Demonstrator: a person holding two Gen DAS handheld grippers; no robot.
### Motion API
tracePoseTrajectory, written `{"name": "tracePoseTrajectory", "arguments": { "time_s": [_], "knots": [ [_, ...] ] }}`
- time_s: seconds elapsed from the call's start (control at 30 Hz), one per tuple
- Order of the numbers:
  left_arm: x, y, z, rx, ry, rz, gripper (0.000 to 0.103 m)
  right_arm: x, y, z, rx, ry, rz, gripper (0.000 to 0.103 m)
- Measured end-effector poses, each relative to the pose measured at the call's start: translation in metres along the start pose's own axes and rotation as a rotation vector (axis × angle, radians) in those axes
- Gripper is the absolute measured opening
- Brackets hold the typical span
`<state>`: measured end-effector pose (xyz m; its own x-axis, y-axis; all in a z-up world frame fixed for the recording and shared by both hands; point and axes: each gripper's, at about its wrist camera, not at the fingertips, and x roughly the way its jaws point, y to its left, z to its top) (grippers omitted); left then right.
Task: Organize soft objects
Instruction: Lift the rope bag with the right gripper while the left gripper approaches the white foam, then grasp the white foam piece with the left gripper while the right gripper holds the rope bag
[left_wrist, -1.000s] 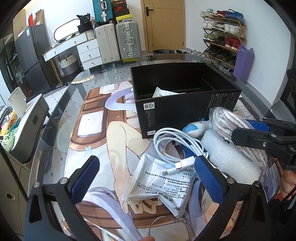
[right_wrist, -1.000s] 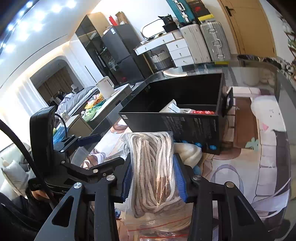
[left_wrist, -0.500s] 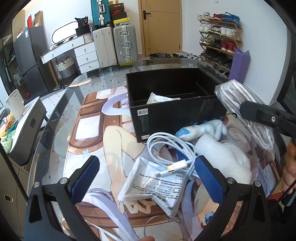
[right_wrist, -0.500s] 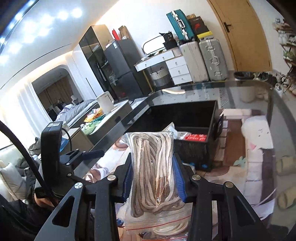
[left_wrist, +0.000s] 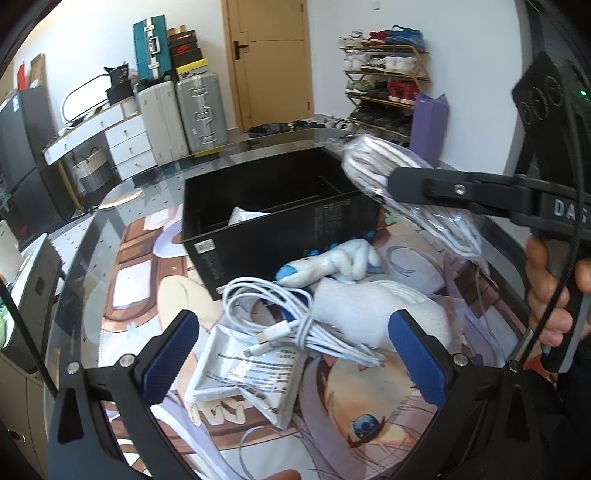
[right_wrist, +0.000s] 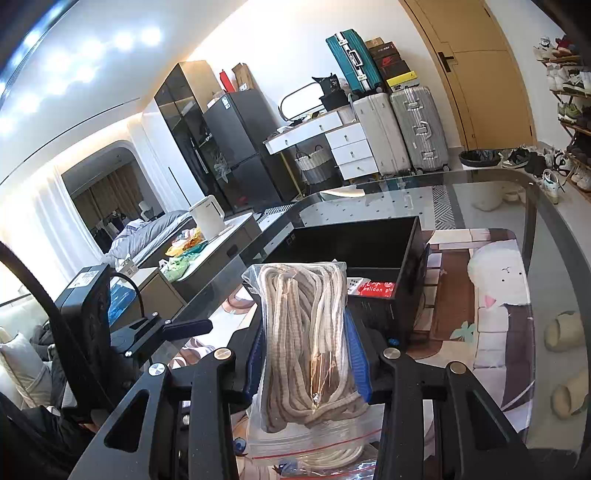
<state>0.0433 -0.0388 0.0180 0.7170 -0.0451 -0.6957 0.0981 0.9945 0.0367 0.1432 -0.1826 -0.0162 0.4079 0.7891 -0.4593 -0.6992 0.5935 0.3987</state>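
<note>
Plastic-bagged rope (right_wrist: 306, 332) in right gripper (right_wrist: 306, 354) hangs above box rim (right_wrist: 373, 266).

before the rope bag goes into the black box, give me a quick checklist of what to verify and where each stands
1. Right gripper shut on the bag of rope: ok.
2. Bag lifted off the table: ok; it hangs free in the left wrist view.
3. Bag over the black box: not ok, it hangs by the box's near right corner.
4. Room in the box: ok, the large compartment looks empty.
5. Left gripper out of the path: ok, open and empty above the white cable.
6. Bag's zip seal closed: cannot tell.
</note>
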Motion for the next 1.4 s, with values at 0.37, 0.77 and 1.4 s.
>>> {"name": "tracePoseTrajectory", "arguments": {
  "time_s": [0.37, 0.77, 1.4],
  "knots": [
    [-0.006, -0.026, -0.003, 0.099, -0.007, -0.103, 0.103, -0.005, -0.001, 0.001, 0.002, -0.007, -0.002, 0.04],
    [0.005, -0.035, -0.01, 0.141, 0.013, -0.12, 0.103, -0.006, -0.002, 0.003, 0.012, -0.001, -0.011, 0.04],
    [0.002, -0.039, -0.011, 0.165, -0.006, -0.152, 0.103, -0.004, -0.001, 0.001, 0.014, 0.006, -0.011, 0.04]
  ]
}}
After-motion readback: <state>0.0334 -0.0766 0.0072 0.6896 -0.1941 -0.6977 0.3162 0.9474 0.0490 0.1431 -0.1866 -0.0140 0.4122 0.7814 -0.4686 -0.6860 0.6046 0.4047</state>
